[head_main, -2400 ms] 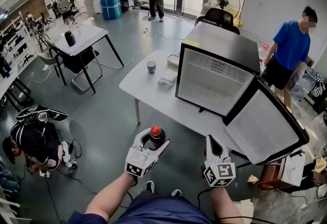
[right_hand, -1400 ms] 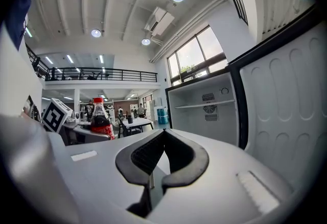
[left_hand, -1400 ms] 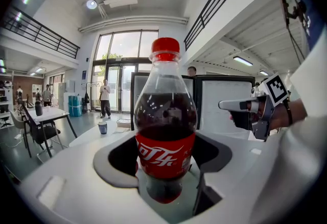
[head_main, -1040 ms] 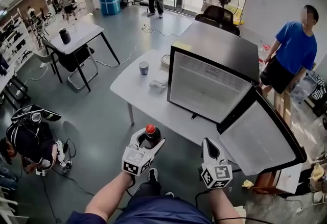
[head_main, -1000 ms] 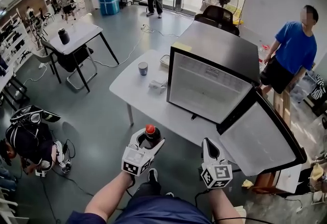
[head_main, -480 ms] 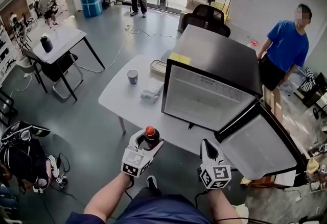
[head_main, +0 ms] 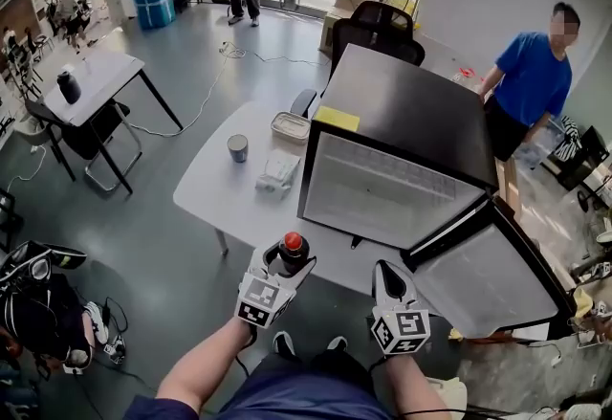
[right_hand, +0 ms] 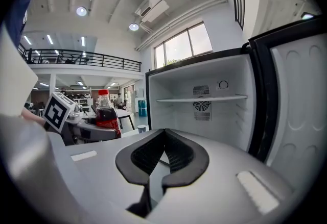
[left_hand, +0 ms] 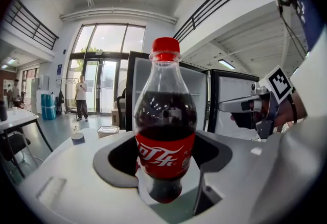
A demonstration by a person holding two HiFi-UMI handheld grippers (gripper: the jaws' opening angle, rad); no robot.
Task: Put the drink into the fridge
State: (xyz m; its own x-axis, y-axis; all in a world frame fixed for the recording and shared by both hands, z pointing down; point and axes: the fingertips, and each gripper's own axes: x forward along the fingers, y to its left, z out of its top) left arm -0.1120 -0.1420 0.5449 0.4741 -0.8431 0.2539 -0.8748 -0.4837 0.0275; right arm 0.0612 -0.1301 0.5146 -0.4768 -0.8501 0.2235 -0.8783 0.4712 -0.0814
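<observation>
A small cola bottle [left_hand: 164, 131] with a red cap and red label stands upright between the jaws of my left gripper [head_main: 285, 265], which is shut on it. The bottle [head_main: 291, 250] hangs just short of the white table's near edge, left of the fridge. The black mini fridge [head_main: 402, 155] stands on the table with its door [head_main: 492, 265] swung open to the right. Its white inside [right_hand: 204, 110] holds one shelf and looks bare. My right gripper [head_main: 387, 282] is shut with nothing in it, near the door's lower corner.
On the white table [head_main: 220, 193] left of the fridge sit a cup [head_main: 237, 148], a shallow tray [head_main: 289, 127] and a small white packet [head_main: 275, 170]. A person in a blue shirt [head_main: 531, 74] stands behind the fridge. A black chair [head_main: 378, 26] is beyond it.
I have come closer to the table and fridge. Both grippers keep their places in front of me, the left one still holding the bottle.
</observation>
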